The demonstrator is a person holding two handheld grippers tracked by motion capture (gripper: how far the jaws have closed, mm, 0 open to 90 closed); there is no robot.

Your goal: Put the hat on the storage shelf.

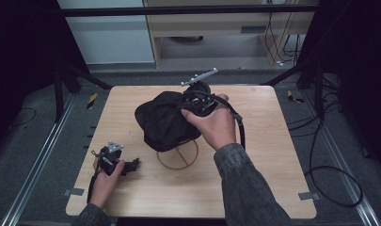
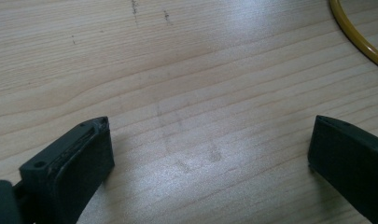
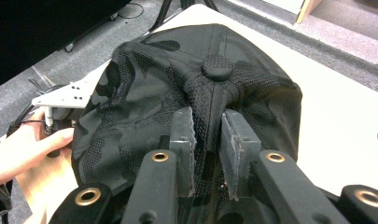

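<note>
A black camouflage cap (image 1: 162, 120) is seen perched on a yellow wire stand (image 1: 178, 157) at the worktop's (image 1: 263, 155) centre, a fold pinched by the right gripper (image 3: 209, 140). Near the left edge, the left gripper (image 1: 131, 164) is held spread wide.

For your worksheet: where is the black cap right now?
In the high view the black cap sits mid-table on a yellow wire stand, with the right tool at its crown.
</note>
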